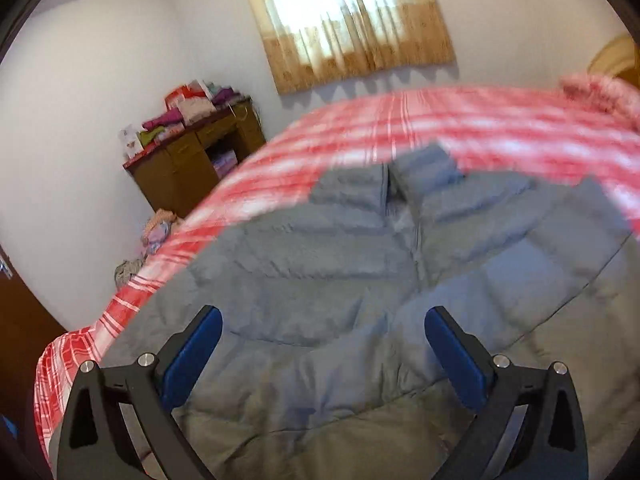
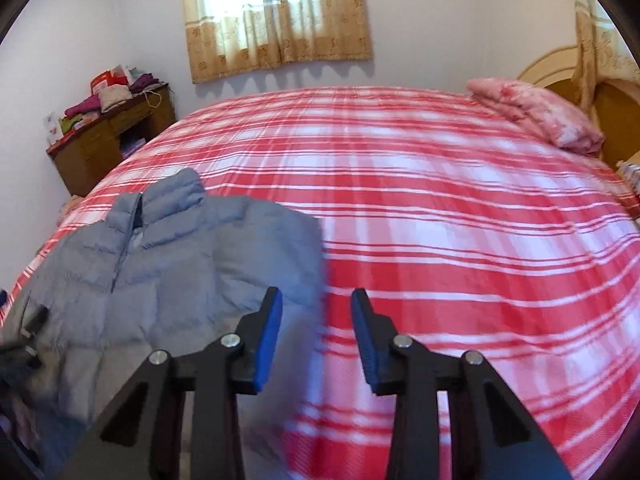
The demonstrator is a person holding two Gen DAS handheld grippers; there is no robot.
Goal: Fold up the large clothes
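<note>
A big grey puffy jacket (image 2: 160,264) lies flat, front up, zip closed, on the red checked bed (image 2: 440,220).

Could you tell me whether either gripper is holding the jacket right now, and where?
Neither: left gripper and right gripper are open and empty above the jacket.

White walls (image 2: 80,40) enclose a bedroom. A window on the far wall is covered by tan patterned curtains (image 2: 276,16), with daylight glowing through them. A wide bed (image 2: 440,208) with a red and white plaid sheet fills the room, and a rounded wooden headboard (image 2: 580,84) stands at its right end. A brown wooden desk (image 2: 108,136) in the left corner carries stacked folded cloth.
</note>
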